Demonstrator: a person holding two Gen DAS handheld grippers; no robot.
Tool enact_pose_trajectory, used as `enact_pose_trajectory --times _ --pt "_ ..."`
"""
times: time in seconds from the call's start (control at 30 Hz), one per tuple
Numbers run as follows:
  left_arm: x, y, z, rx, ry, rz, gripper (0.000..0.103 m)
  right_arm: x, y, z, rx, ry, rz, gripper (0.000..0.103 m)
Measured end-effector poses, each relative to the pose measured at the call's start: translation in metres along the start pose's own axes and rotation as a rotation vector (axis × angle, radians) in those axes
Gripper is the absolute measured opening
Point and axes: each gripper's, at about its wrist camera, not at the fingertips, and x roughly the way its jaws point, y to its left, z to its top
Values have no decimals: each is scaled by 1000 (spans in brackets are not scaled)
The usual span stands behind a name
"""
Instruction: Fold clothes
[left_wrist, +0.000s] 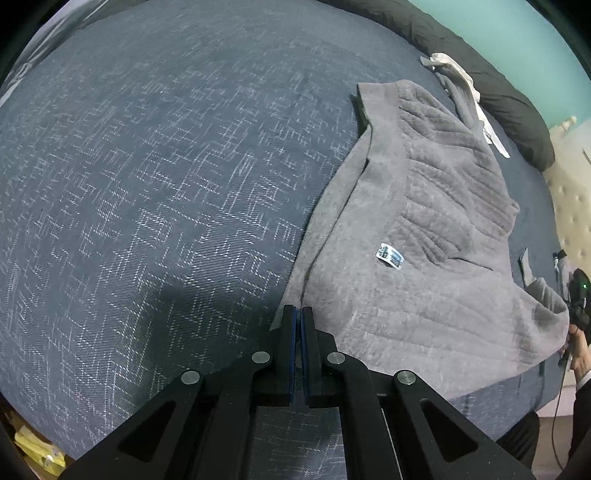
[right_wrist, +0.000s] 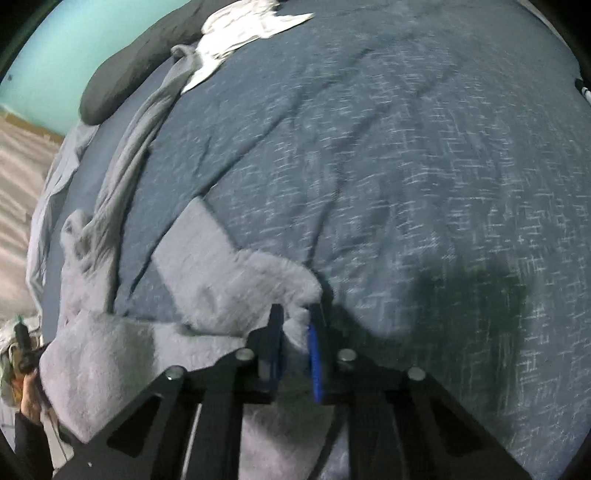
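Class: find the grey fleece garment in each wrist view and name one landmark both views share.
Left wrist view: the grey fleece garment fills the right half, spread on the blue bedspread, ahead-right of the left gripper.
Right wrist view: it lies lower left, a fold between the right gripper fingers.
Shared landmark: the dark pillow by the teal wall.

A home bedroom: a bed (left_wrist: 147, 184) under a dark blue patterned cover fills both views, with a black pillow (left_wrist: 491, 77) against a turquoise wall (left_wrist: 517, 33) and a tufted beige headboard (left_wrist: 569, 206).
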Motion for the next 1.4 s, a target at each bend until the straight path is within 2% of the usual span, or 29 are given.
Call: enact_pose_trajectory --times 0.1,0.27,0.5,0.57,0.67,0.73,0.83,0.9,1.0,1.13,1.2,1.23,1.27,1.4 --pt "-5 -1 -1 -3 -6 -6 2 -26 2 -2 -1 -46 14 10" --pt "-15 -3 -3 -7 -19 -17 2 -92 9 -5 -5 -164 -41 9" --pt "-32 -7 -5 -13 -51 -55 2 -205 13 -20 19 -271 -194 9" --pt "-34 -8 -9 -12 -55 -62 2 -224 22 -23 -5 -263 -273 9" --pt "-33 -7 -11 -14 -53 -67 2 -231 41 -17 -56 -242 -364 9" --pt "-32 -7 -13 -16 -51 -70 2 -224 53 -14 -82 -226 -396 9" --pt "-31 -9 -13 -14 -49 -69 2 -186 56 -6 -73 -149 -399 9" --pt "-30 -11 -13 -10 -48 -70 2 -147 50 -6 -56 -71 -416 9" --pt "-29 -14 -14 0 -51 -69 2 -99 35 -9 -9 -15 -377 9" --pt "-26 -15 -14 18 -38 -56 2 -64 18 -13 50 4 -240 13" --pt "-25 -15 -15 24 -34 -49 2 -65 15 -12 28 -5 -212 14" --pt "-24 -14 -15 25 -32 -46 2 -71 12 -11 12 -19 -209 18" --pt "-22 -14 -15 25 -31 -44 2 -80 9 -10 7 -46 -197 22" --pt "-15 -13 -15 19 -23 -39 2 -138 -22 -8 20 -210 -104 28"
